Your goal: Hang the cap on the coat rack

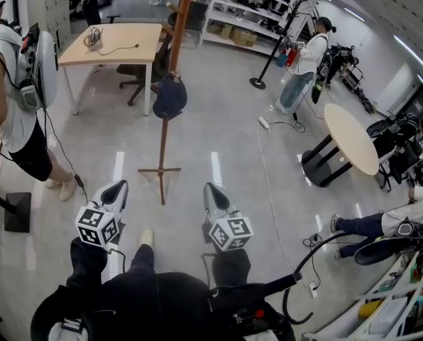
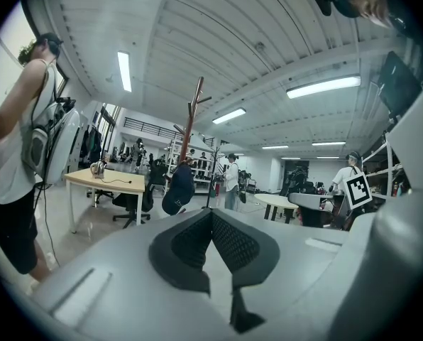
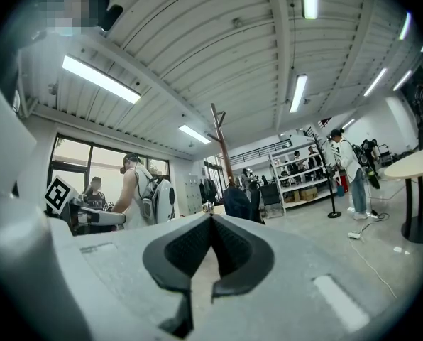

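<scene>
A dark navy cap hangs on the wooden coat rack, whose cross-shaped foot rests on the grey floor ahead of me. Both grippers are held low, short of the rack's foot and apart from the cap. My left gripper is shut with nothing in it, and so is my right gripper. In the left gripper view the closed pads point toward the cap on the rack. The right gripper view has its pads together below the cap and the rack.
A wooden table with an office chair stands behind the rack. One person stands close at the left, another at the back right by a stanchion. A round table, floor cables and a crouching person are on the right.
</scene>
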